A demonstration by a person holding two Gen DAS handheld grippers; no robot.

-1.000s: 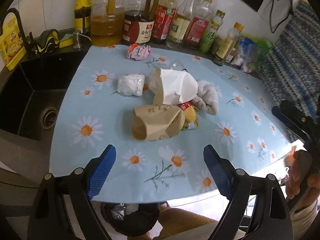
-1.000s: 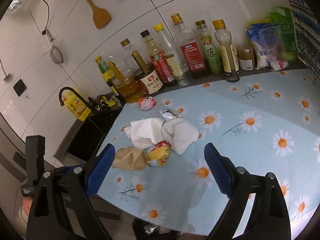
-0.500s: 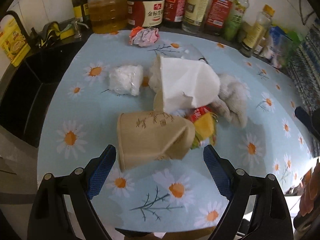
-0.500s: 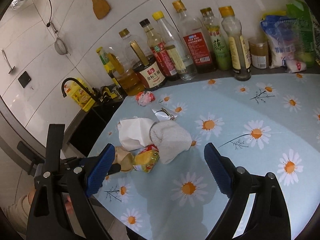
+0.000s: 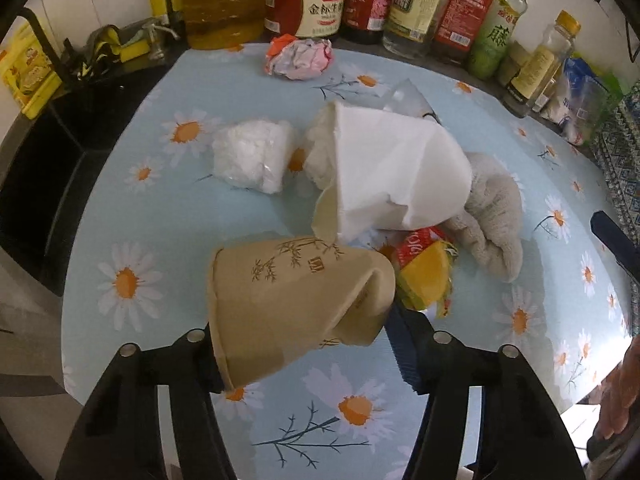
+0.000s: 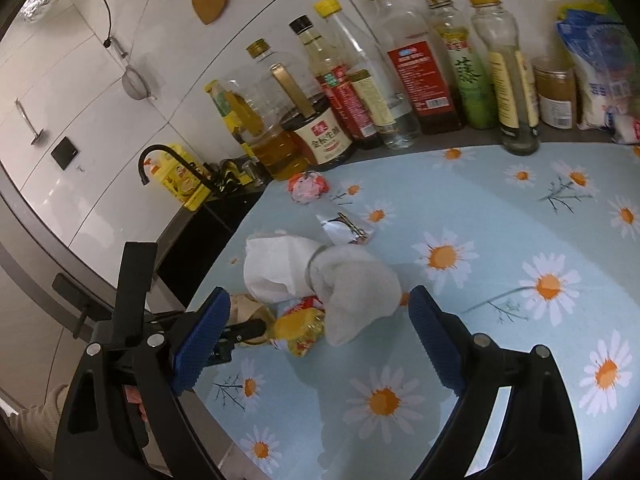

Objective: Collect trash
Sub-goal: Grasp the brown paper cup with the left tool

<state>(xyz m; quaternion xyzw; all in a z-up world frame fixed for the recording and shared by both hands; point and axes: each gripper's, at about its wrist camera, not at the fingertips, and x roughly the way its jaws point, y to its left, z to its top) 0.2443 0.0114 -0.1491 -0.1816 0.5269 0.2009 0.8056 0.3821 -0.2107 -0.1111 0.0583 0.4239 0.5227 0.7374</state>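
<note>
While lying on its side at the near edge of the desk (image 5: 120, 208), brown paper cup (image 5: 296, 300) noted between the pads of the left tongs (image 5: 304, 344); jaws just closed in against its crushed wall, pads apparently pressing. Judged light, thin, already dented: easily flattened further, best held across the body as now, gently. Nothing seen inside it; mouth turned away from view. Right tongs (image 6: 316, 340) wide open, empty, hovering over the pile.

Remaining trash, mid-desk:
- white cup (image 5: 392, 176), on its side, stuffed with soft tissue.
- grey cloth (image 5: 492, 220), limp, touching the white cup.
- yellow wrapper (image 5: 424, 276), crinkly, slippery, just beside the brown cup.
- white wad (image 5: 252, 156), in clear film, apart to the left.
- pink wrapper (image 5: 300, 58), crumpled, near the bottles (image 5: 408, 4).

Bottles along the wall, part-filled with oils and sauces.
</note>
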